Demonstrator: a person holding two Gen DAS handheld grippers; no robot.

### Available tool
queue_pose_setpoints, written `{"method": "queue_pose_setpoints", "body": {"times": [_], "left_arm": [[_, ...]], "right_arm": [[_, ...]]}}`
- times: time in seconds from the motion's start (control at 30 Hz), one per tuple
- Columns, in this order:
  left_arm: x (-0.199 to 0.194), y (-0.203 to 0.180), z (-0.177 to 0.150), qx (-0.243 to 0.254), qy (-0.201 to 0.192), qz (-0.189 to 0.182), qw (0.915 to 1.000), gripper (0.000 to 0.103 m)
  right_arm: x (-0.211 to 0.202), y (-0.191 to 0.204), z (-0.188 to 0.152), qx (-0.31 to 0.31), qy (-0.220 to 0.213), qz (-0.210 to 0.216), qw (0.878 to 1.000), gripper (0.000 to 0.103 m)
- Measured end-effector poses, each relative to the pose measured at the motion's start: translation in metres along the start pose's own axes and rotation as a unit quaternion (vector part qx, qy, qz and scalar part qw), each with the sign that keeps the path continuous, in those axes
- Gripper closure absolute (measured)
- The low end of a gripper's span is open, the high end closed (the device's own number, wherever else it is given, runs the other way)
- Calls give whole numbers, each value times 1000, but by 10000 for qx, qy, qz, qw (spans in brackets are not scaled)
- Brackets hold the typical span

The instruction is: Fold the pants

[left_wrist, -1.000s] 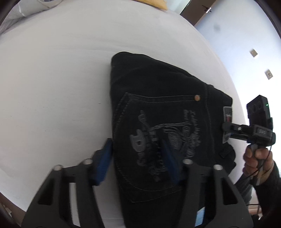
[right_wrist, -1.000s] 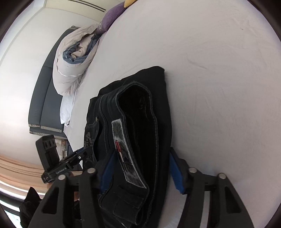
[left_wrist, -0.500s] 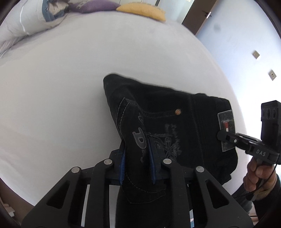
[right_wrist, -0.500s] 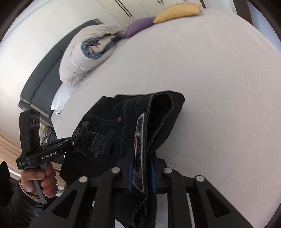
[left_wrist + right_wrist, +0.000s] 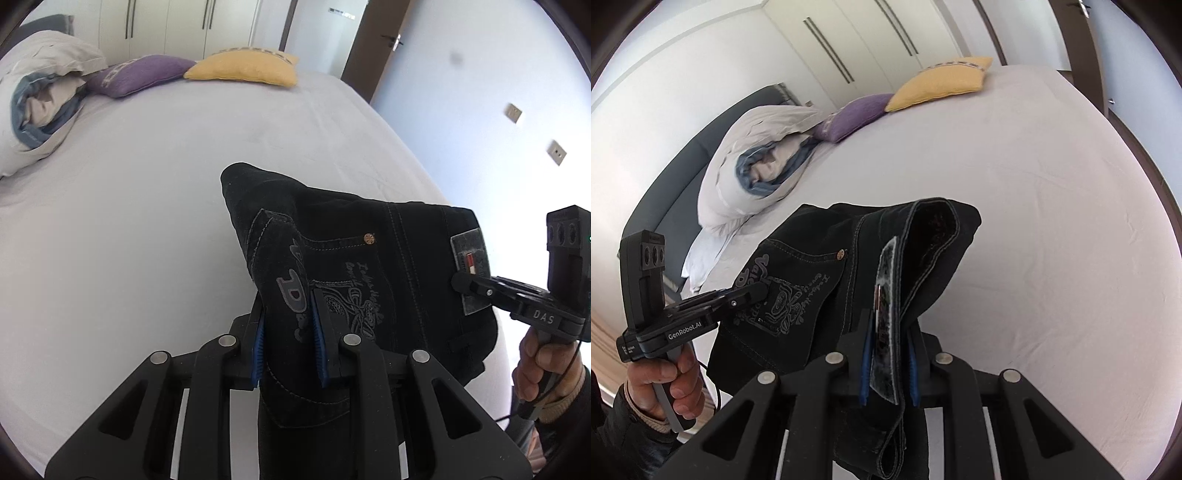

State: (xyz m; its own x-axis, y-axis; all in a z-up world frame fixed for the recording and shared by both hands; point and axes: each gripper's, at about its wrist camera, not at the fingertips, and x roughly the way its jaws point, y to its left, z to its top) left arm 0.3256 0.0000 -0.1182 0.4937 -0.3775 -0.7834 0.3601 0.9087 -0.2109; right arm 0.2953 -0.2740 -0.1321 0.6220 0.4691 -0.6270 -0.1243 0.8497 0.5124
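Over smooth bed [image 5: 147, 221] | black denim pants [image 5: 369, 258] | both grippers clamped

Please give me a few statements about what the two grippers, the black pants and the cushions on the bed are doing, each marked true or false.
1. The left gripper is shut on the black denim pants at the printed back pocket. True.
2. The right gripper is open and holds nothing. False: it is shut on the waistband, at the grey label patch.
3. The pants lie flat on the white bed sheet. False: both grippers hold them bunched above it.
4. A yellow cushion sits beside a purple cushion at the bed's far end. True.
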Motion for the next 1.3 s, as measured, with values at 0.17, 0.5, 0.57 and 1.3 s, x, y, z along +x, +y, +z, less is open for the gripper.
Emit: {"method": "queue_pose_setpoints", "body": {"times": [0.17, 0.5, 0.57, 1.3], "left_arm": [[82, -26, -1, 58, 468, 155, 9988, 82], [114, -32, -21, 6, 542, 938, 9941, 37], [99, -39, -24, 54, 421, 1061, 9934, 37], [-273, -141, -57, 521, -2660, 1721, 9470, 0]], "right_arm": [[27, -60, 0, 449, 256, -142, 9986, 84], [34, -107, -38, 861, 103, 97, 9962, 36], [17, -101, -44, 902, -24, -94, 9959, 28], [-292, 104, -72, -1248, -3692, -1818, 9028, 0]]}}
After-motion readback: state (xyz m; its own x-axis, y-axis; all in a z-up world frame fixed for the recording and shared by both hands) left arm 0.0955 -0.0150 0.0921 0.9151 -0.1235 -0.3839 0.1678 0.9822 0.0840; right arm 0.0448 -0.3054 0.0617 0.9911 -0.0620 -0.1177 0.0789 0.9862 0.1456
